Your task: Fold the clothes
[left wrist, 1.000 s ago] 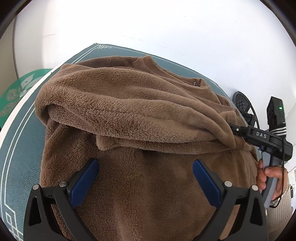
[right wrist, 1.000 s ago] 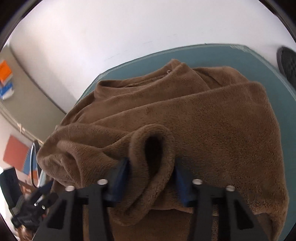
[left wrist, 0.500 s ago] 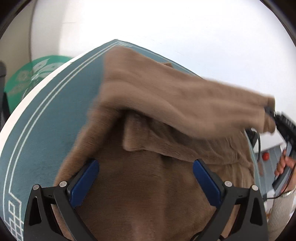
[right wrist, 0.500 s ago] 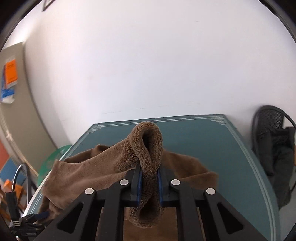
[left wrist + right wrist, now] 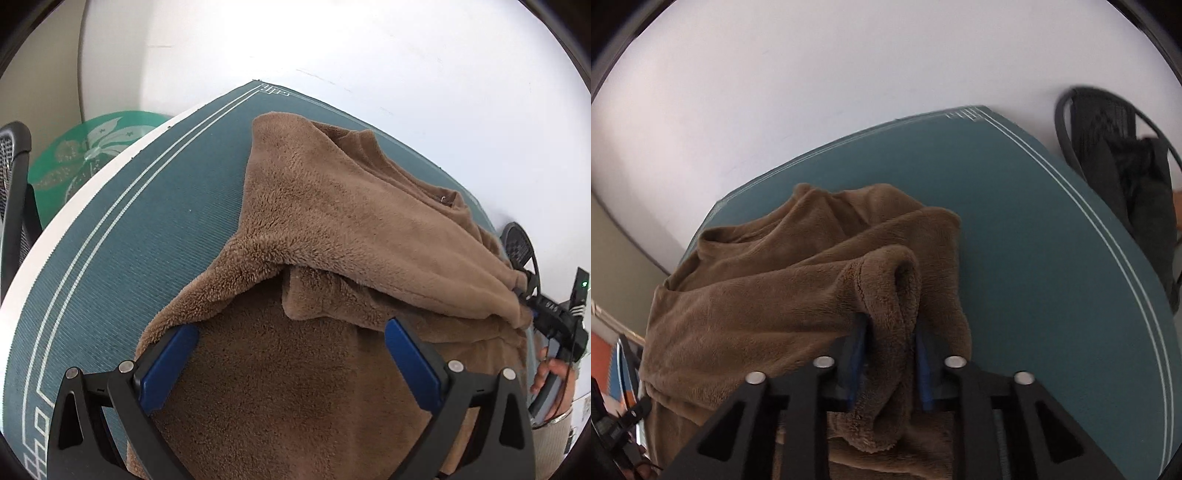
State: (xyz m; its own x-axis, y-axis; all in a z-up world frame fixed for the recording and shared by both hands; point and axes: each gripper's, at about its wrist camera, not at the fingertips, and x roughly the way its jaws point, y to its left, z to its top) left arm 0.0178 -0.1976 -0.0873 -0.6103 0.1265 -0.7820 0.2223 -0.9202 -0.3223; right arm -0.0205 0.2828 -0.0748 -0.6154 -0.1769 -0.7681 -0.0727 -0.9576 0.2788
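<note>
The right gripper (image 5: 888, 365) has a rolled fold of the brown fleece garment (image 5: 798, 280) between its blue pads (image 5: 857, 354), and those jaws are opening now, the fabric sitting between them rather than squeezed flat. From there the fold runs off to the left as a thick sleeve-like band draped across the rest of the garment. Over on the other side, the left gripper (image 5: 291, 354) hovers with its blue fingers (image 5: 168, 363) spread wide apart above the near part of the fleece, nothing between them but the pile below. The garment lies bunched on the teal mat (image 5: 122, 236), its collar toward the far edge, one flap folded over the middle. At the right of the left wrist view a hand (image 5: 550, 373) grips the other tool's handle. Beyond the mat, a green patterned disc (image 5: 92, 155) sits far left, and a black mesh chair (image 5: 1123, 177) stands far right against the white wall (image 5: 849, 92).
</note>
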